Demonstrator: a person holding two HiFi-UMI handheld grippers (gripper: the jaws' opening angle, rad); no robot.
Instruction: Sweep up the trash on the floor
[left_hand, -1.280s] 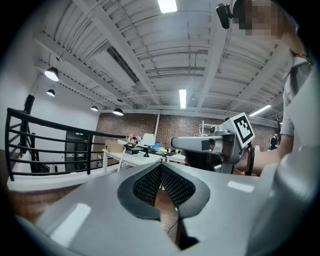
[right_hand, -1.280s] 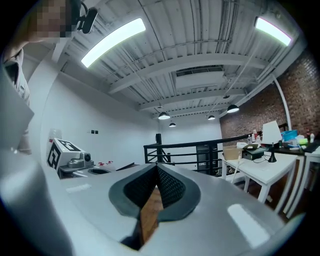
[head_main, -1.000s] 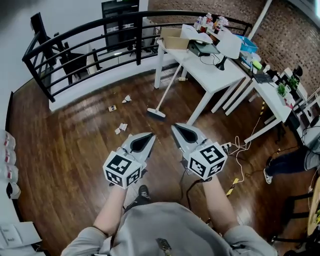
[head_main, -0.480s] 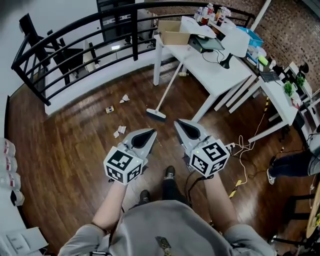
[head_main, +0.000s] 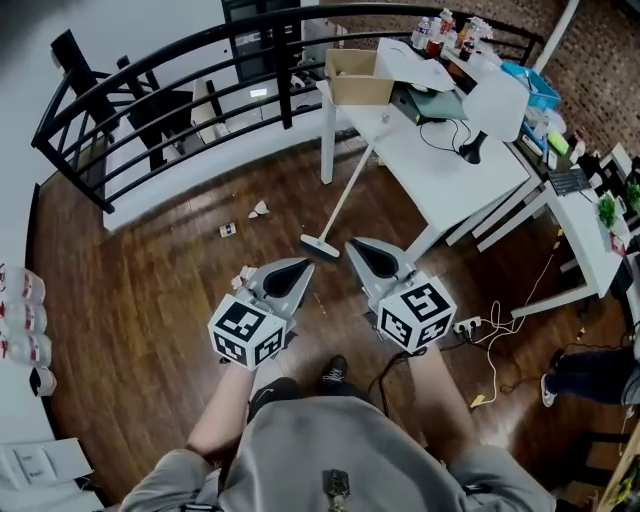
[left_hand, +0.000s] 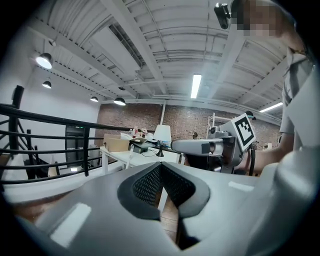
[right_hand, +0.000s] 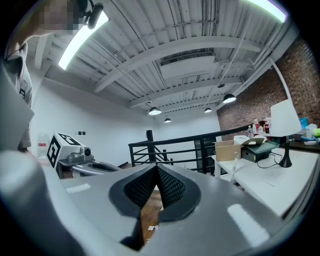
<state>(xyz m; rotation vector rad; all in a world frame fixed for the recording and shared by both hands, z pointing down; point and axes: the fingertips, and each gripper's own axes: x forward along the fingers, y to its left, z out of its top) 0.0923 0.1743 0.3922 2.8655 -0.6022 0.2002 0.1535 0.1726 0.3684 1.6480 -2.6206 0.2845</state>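
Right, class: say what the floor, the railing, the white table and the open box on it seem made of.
Floor: dark glossy wood planks, grain and sheen showing. Railing: probably black-painted metal, slim bars. Table: smooth white top, perhaps laminate or painted board. Box: dull brown cardboard, flaps open.

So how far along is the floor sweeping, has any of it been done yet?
Nothing looks done yet. Trash scraps lie scattered on the wooden floor. The broom leans untouched against the white table. The left gripper and right gripper are both shut and empty, held out toward the broom. Left to do: pick up the broom and sweep the scraps together.
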